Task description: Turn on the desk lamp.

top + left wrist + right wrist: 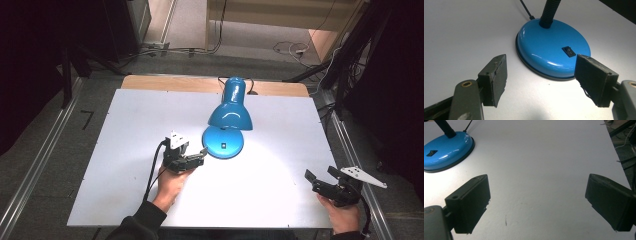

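The blue lamp (227, 120) stood on the white surface (125, 150), its base just beyond the left tongs (192, 157), which gaped released. The right tongs (320, 176), also released, hovered well apart from it.

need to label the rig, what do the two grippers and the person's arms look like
Both grippers are black, each with two flat rectangular dark pads on metal fingers. The left gripper carries a small grey plate and trails a black cable. The right gripper has a larger grey three-cornered plate with holes in it. The left forearm wears a dark sleeve.
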{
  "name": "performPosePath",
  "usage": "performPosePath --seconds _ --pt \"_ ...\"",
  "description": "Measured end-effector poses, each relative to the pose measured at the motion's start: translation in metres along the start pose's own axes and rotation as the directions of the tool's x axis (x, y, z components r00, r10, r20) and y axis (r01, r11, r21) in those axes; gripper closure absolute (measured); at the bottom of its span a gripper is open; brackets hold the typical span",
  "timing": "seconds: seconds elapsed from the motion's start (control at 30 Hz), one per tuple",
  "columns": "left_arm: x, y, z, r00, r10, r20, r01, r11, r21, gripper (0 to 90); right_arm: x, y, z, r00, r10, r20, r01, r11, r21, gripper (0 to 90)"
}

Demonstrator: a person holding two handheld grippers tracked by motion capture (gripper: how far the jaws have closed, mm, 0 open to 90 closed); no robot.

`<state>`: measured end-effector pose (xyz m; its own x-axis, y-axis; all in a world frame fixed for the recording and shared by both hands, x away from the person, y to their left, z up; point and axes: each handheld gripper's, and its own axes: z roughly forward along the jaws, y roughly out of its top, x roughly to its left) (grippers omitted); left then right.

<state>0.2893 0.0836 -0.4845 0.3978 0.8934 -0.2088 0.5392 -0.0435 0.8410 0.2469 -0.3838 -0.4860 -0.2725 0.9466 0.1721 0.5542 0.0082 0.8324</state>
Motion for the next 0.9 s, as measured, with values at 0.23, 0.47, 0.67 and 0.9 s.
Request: performPosePath --seconds 0.23,0.47,0.67,0.9 --pt "0.007 -0.001 -0.012 0.9999 -0.01 0.003 0.011 0.9999 -0.011 26.8 -0.001 -0.001 0.0 1.0 0.005 -0.001 -0.005 1.0 0.002 4.4" --pt "0.017 -0.001 -0.024 0.9997 -0.022 -0.01 0.021 0.9994 -0.027 26.8 0.0 -0.001 0.0 1.0 -0.003 0.003 0.003 1.0 0.001 4.4" --pt "0.025 -0.003 -0.029 0.9993 -0.03 -0.021 0.03 0.9993 -0.023 25.6 -0.001 -0.001 -0.001 1.0 -0.003 0.003 0.003 1.0 0.0 4.4" --pt "0.036 -0.005 -0.039 0.998 -0.043 -0.048 0.042 0.9988 -0.027 23.4 -0.001 -0.001 -0.001 1.0 -0.003 0.005 0.003 1.0 -0.002 4.4"
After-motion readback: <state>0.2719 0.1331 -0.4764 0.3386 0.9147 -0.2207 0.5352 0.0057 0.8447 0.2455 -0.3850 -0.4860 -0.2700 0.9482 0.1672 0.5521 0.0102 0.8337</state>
